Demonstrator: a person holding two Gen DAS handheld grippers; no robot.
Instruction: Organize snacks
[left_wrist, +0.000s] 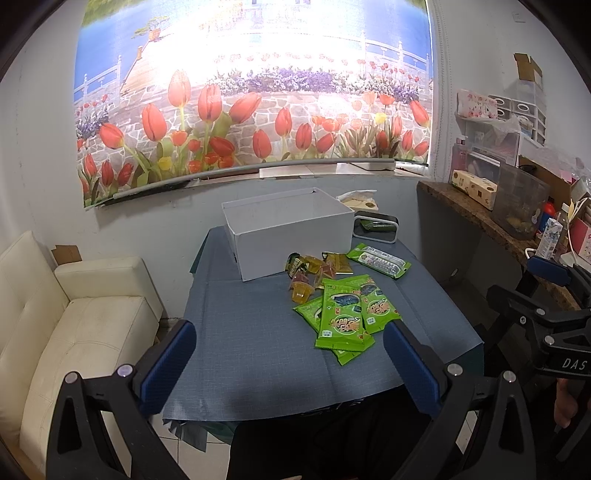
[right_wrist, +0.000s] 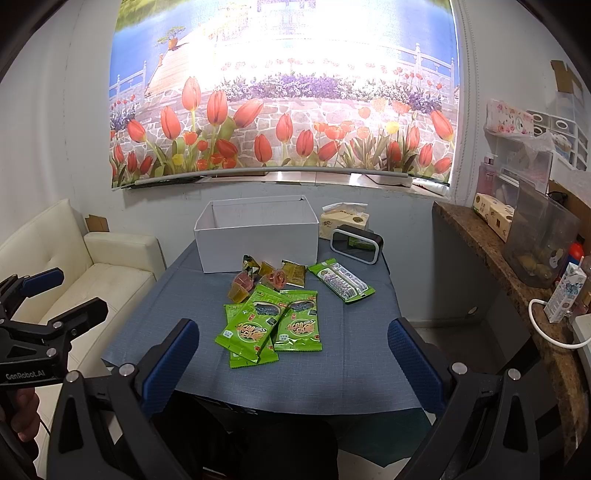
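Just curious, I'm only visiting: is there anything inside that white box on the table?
The white box is open on top. Only the upper part of its bare inner walls shows. Its front wall hides the bottom, so I cannot tell. The snacks lie on the table in front of it.

Tulip-print blind (right_wrist: 284, 110) glows w/ strong backlight over the window, pale grey wall (right_wrist: 55, 129) either side. Cream sofa (left_wrist: 74, 325) sits at left, cluttered stone-top counter (right_wrist: 517, 280) runs along the right, white tile floor (left_wrist: 173, 439) shows below.
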